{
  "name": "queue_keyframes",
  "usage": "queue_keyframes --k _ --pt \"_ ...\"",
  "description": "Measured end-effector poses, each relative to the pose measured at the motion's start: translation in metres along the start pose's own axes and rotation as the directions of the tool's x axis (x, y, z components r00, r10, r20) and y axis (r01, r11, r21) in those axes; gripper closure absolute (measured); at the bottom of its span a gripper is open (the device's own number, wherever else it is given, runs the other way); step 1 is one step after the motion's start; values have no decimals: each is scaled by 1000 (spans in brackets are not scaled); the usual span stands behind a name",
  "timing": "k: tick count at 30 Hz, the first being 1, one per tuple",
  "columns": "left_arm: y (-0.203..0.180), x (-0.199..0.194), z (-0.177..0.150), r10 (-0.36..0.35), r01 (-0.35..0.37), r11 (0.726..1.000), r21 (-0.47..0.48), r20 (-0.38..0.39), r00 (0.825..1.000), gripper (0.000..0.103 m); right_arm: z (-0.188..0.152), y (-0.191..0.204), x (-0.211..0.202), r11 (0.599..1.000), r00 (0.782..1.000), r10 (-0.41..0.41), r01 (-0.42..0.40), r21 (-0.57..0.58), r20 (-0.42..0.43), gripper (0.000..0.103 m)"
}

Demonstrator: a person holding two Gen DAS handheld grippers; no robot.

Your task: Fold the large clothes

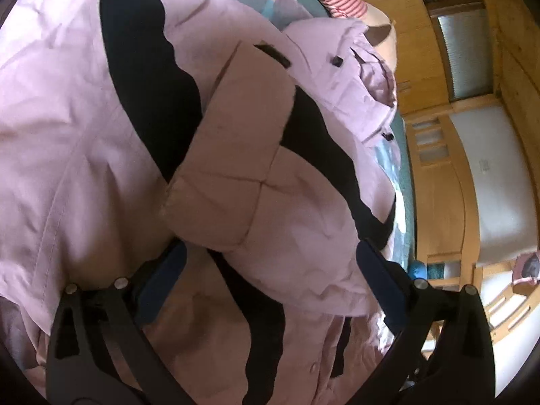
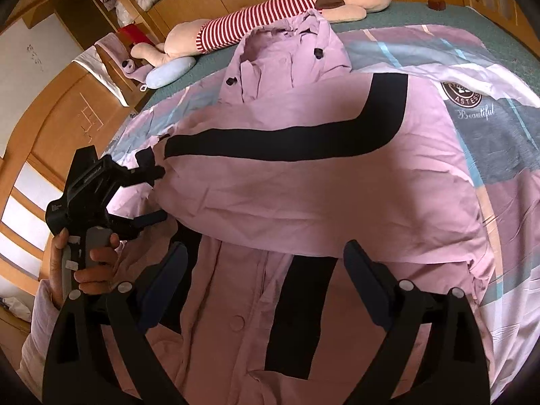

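Observation:
A large pink jacket (image 2: 320, 195) with black stripes lies spread on the bed, hood (image 2: 297, 54) at the far end. One sleeve (image 2: 270, 141) is folded across the body toward the left. My left gripper (image 2: 153, 190), held by a hand (image 2: 94, 260), is at that sleeve's end with its jaws wide apart. In the left wrist view the sleeve's cuff (image 1: 236, 141) lies ahead of the left gripper (image 1: 270, 270), and the pads press on nothing. My right gripper (image 2: 266, 270) hovers open over the jacket's buttoned front (image 2: 238, 322), holding nothing.
The jacket rests on a patterned quilt (image 2: 489, 141) over a green sheet (image 2: 422, 13). A long plush toy in a red-striped shirt (image 2: 256, 23) and a blue cushion (image 2: 172, 71) lie at the far side. Wooden wardrobes (image 2: 67, 118) stand to the left.

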State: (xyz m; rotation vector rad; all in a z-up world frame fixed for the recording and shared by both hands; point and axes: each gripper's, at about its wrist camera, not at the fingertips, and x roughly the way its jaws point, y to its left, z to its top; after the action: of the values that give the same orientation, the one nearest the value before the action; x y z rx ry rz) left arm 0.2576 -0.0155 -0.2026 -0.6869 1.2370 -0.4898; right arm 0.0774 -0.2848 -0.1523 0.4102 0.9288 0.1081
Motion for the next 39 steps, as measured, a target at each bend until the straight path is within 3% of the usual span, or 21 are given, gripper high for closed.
queue_keyframes --k 2,3,4,5,7,11,14,17,20,24,25,26,28,29,30,32,35,37,39 --pt "-1 4 3 20 -20 1000 -6 44 999 47 -1 1 3 1000 1000 -10 10 -7 -6 9" --pt "4 9 7 15 -14 1000 -11 24 1000 74 -1 2 4 1000 1000 -15 15 -12 -10 9" --pt "10 12 7 -42 42 998 -41 2 999 83 -2 2 6 1000 1000 -16 16 -13 -13 9" --pt "19 10 7 -100 100 991 -91 9 995 85 -2 2 7 1000 1000 -11 11 -10 -19 9" --pt "20 7 4 -126 127 986 -111 17 992 86 -2 0 11 1000 999 27 -27 16 -43 9" --pt "-14 -14 -11 -83 83 997 4 64 994 87 -3 -13 23 981 983 153 -140 133 -100 9" --pt "-33 -27 -36 -37 33 997 65 60 998 87 -5 -34 32 942 969 223 -185 280 -110 9" --pt "-34 -37 -55 -55 53 997 63 29 998 88 -8 -57 35 873 951 299 -239 425 -80 9" --pt "-34 -52 -72 -13 6 993 118 65 998 88 -11 -65 37 844 944 321 -251 474 -72 9" --pt "-29 -54 -76 27 -38 990 139 85 996 88 -9 -59 33 873 960 270 -213 440 -70 10" --pt "-30 -53 -74 27 -39 989 140 85 996 88 -9 -59 29 880 970 239 -193 435 -52 22" --pt "-31 -53 -71 33 -45 989 142 86 996 88 -11 -63 26 883 980 196 -165 439 -28 57" --pt "-35 -52 -73 58 -72 982 173 83 995 87 -13 -75 20 876 992 122 -118 467 22 86" --pt "-37 -52 -75 62 -76 979 191 74 995 87 -13 -82 18 861 991 123 -129 493 45 92" --pt "-39 -51 -77 58 -70 978 198 67 996 87 -14 -87 12 850 992 100 -125 512 75 93" --pt "-39 -46 -79 48 -57 977 208 48 998 87 -11 -82 -1 877 994 -1 -51 478 108 94" --pt "-42 -34 -83 62 -66 972 225 25 998 87 -6 -61 -22 917 968 -199 129 379 152 94" --pt "-45 -27 -85 102 -105 964 244 25 994 86 -7 -59 -14 922 968 -230 182 342 103 93" --pt "-46 -26 -86 163 -172 947 272 55 985 86 -5 -56 5 936 980 -199 188 297 8 80"
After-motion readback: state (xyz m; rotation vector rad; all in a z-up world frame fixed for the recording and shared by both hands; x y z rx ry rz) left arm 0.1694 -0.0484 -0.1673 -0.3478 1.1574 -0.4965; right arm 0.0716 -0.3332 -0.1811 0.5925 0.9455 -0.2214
